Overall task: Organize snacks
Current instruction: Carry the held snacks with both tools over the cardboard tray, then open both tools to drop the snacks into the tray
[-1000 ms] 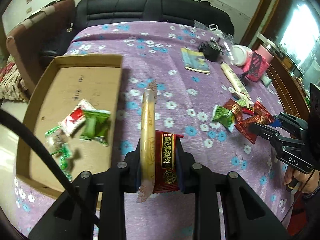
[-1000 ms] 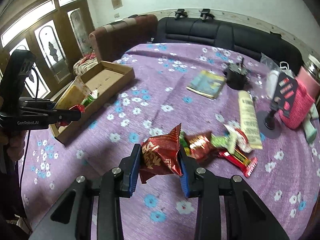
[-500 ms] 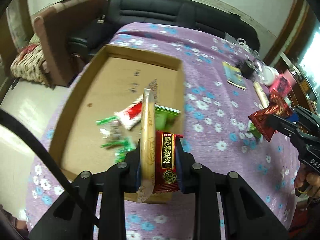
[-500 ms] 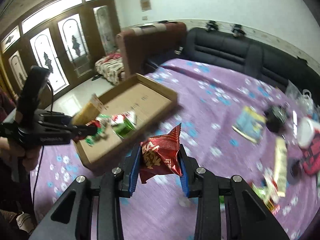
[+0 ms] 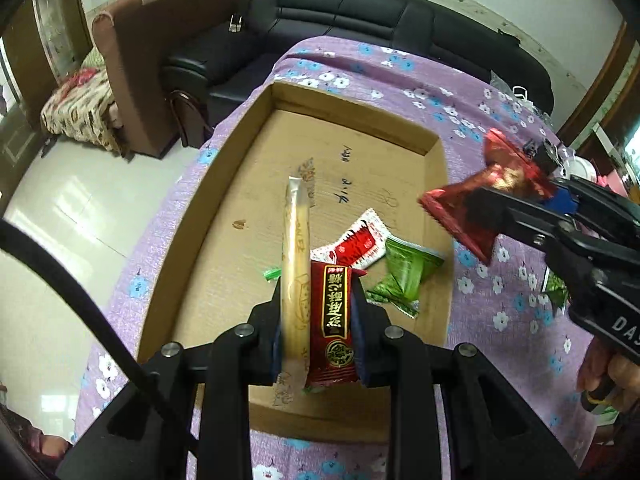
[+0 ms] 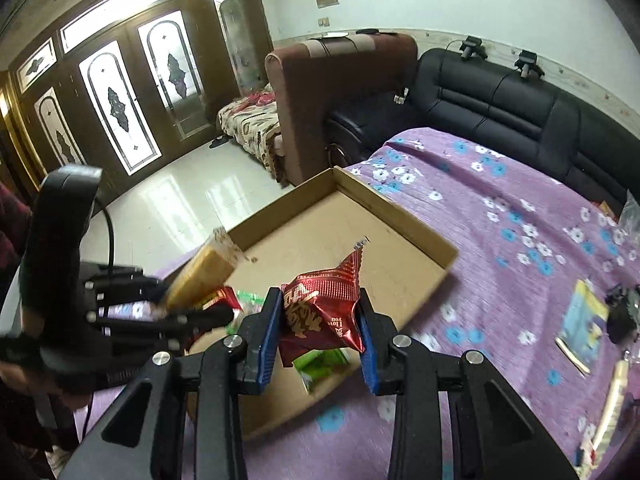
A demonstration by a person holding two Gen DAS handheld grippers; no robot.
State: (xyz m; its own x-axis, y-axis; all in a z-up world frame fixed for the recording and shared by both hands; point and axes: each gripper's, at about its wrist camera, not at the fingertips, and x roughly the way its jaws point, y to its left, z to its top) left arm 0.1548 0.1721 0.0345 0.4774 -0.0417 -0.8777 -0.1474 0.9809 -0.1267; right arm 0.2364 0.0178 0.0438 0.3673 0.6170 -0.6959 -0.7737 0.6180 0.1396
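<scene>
My left gripper (image 5: 318, 320) is shut on two snacks side by side: a long tan wafer pack (image 5: 296, 276) and a red packet with gold writing (image 5: 334, 320). It hangs over the near end of the shallow cardboard box (image 5: 438, 184). My right gripper (image 6: 318, 334) is shut on a crinkled dark red foil packet (image 6: 320, 312), held over the box's (image 6: 420, 236) near right edge. In the left wrist view that foil packet (image 5: 484, 188) sits at the box's right wall. On the box floor lie a red-and-white packet (image 5: 358, 240) and a green packet (image 5: 404, 272).
The box rests on a purple flowered tablecloth (image 6: 500, 216). A black sofa (image 5: 360, 20) and a brown armchair (image 5: 132, 60) stand beyond the table. A small booklet (image 6: 582, 330) and a long wafer pack (image 6: 610, 400) lie to the right, with white tiled floor (image 5: 48, 220) at left.
Both grippers have travelled left from the middle of the table to above the box, each still gripping its snacks. The snack pile has left the right wrist view.
</scene>
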